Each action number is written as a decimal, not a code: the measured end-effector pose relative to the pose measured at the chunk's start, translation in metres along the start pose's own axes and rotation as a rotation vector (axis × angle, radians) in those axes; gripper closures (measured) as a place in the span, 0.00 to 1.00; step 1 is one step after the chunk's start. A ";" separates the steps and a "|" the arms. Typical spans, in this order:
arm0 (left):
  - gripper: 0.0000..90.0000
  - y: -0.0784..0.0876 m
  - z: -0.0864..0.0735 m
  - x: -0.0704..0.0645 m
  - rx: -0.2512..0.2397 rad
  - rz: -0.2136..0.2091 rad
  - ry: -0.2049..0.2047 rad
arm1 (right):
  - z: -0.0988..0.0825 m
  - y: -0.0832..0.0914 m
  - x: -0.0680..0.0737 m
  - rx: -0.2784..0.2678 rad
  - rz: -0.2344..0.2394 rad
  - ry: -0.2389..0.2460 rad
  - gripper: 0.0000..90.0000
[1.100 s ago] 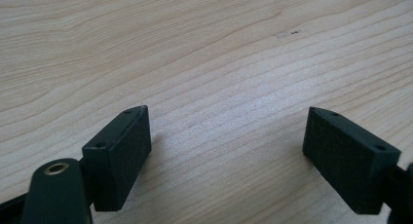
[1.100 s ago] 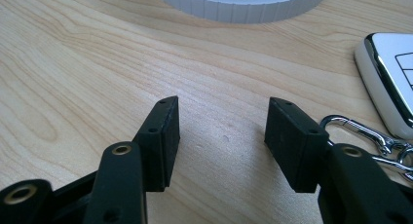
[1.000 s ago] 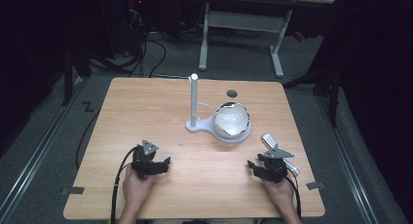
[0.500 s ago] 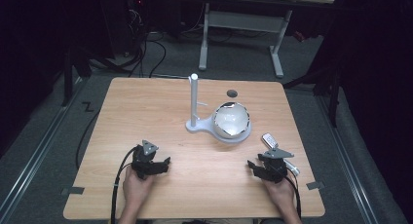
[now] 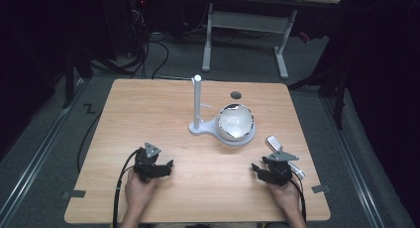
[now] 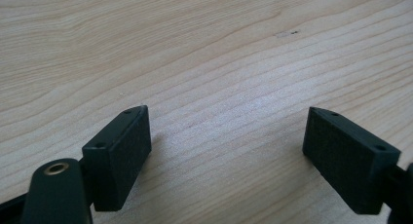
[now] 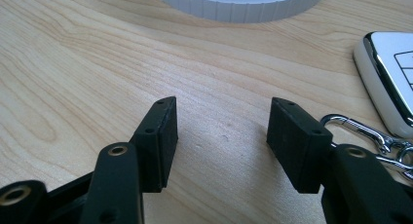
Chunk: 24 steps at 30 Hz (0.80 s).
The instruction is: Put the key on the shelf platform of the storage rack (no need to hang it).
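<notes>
Two hands at bottom of frame, one gripper each. Left gripper low left on the table, jaws spread wide over bare wood. Right gripper low right, jaws apart, nothing between them. One white key fob with metal clasp just beside its right jaw. Farther, at centre: one white stand, one round bowl-like dish on its base. One dark hole beyond.

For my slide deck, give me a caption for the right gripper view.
Open right gripper resting low over the wooden table, beside a white key fob on a metal clip.
</notes>
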<state>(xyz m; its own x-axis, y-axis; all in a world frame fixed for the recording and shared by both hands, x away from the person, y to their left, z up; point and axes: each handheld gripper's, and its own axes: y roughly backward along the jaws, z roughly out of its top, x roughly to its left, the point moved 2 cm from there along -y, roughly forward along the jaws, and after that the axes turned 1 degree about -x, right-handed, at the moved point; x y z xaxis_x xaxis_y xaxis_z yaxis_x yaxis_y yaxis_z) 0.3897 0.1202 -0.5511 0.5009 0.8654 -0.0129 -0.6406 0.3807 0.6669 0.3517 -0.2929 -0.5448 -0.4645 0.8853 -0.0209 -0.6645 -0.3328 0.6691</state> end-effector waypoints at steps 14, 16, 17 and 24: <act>0.20 0.000 0.000 0.000 0.001 0.000 -0.001 | 0.001 0.000 0.002 -0.002 -0.021 -0.029 0.53; 0.20 0.000 0.000 0.000 0.000 0.000 0.000 | 0.001 0.000 0.002 -0.002 -0.018 -0.044 0.54; 0.20 0.000 0.000 0.000 0.000 0.000 0.000 | 0.001 0.000 0.002 -0.002 -0.018 -0.044 0.54; 0.20 0.000 0.000 0.000 0.000 0.000 0.000 | 0.002 0.003 0.001 -0.015 -0.028 -0.045 0.55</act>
<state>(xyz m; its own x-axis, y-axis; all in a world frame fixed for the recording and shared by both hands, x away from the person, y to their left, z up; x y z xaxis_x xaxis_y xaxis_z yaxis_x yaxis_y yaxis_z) 0.3897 0.1202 -0.5511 0.5008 0.8654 -0.0132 -0.6405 0.3808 0.6669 0.3506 -0.2924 -0.5410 -0.4190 0.9080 -0.0054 -0.6856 -0.3125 0.6575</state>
